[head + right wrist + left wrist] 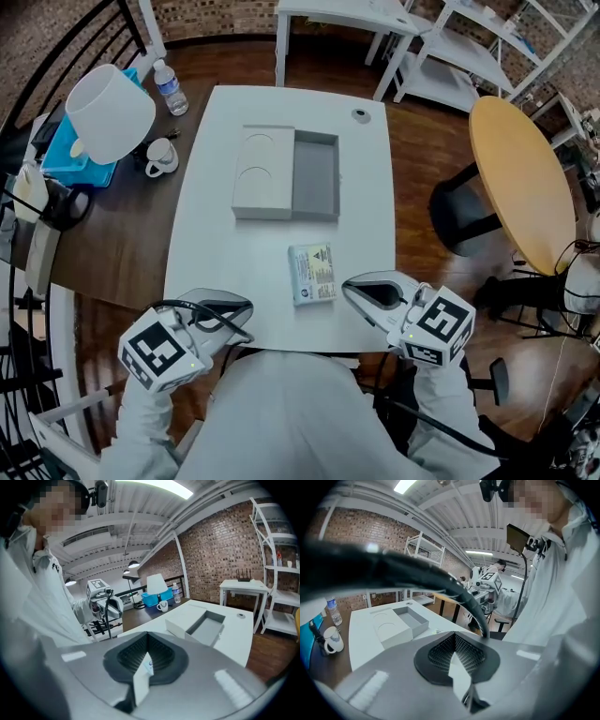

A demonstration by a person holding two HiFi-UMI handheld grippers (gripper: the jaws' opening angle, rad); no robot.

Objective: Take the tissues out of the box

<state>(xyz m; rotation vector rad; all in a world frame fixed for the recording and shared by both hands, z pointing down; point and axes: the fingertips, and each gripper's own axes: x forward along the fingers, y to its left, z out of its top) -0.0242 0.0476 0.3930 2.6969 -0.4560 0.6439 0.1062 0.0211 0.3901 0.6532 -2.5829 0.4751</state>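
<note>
An open grey box [316, 176] lies in the middle of the white table [216, 244], empty as far as I see, with its white lid [263, 172] lying against its left side. A small wrapped tissue pack [312, 273] lies flat nearer to me, between the two grippers. My left gripper [244, 306] hovers at the table's front left edge, shut and holding nothing. My right gripper [351, 286] is at the front right, just right of the pack, also shut and empty. The left gripper view shows the box [413, 619] beyond the closed left gripper [454, 649]. The right gripper view shows the box [206, 626] past the closed right gripper [147, 656].
A small round disc [361, 115] sits at the table's far right corner. On the dark desk to the left are a white lamp [109, 111], a mug [161, 157], a water bottle [171, 88] and a blue tray [68, 152]. A round wooden table [521, 178] is on the right.
</note>
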